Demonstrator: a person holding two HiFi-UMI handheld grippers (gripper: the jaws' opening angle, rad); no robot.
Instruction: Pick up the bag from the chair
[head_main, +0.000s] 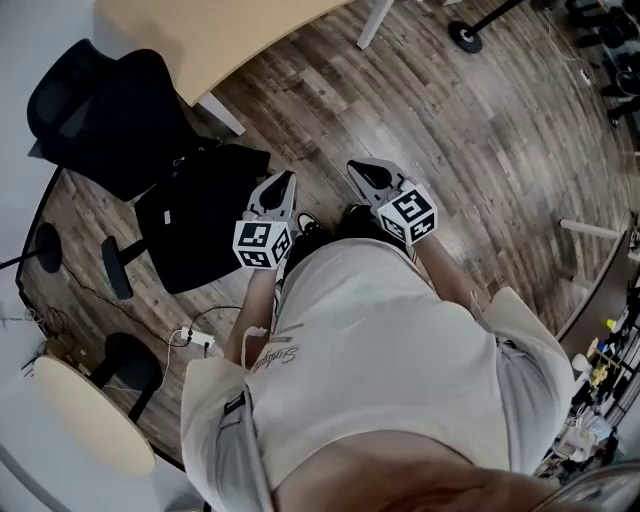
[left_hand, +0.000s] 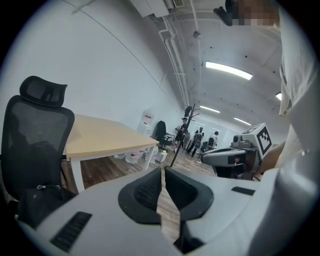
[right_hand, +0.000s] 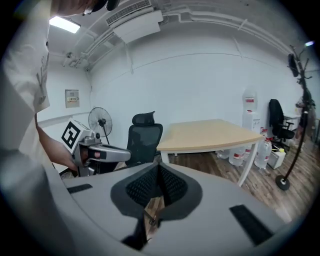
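My left gripper (left_hand: 163, 172) has its jaws together: the two dark, ribbed pads meet at their tips, with only a thin slit of floor showing lower down and nothing between them. My right gripper (right_hand: 159, 171) is closed the same way, its black cross-hatched pads pressed together and empty. Both shells are smooth pale grey plastic, each carrying a white cube with black square markers.

In the head view both grippers sit at frame centre, above my pale shirt. Just left of the left gripper lies the bag (head_main: 200, 225), soft matte black fabric, slumped flat across the seat of the chair (head_main: 105, 120). The chair is a black mesh office chair with a headrest, at upper left. Behind it stands a table (head_main: 200, 30) with a curved light-wood top and white legs. The floor (head_main: 450, 130) is grey-brown wood planking. A white power strip (head_main: 195, 340) lies at lower left.
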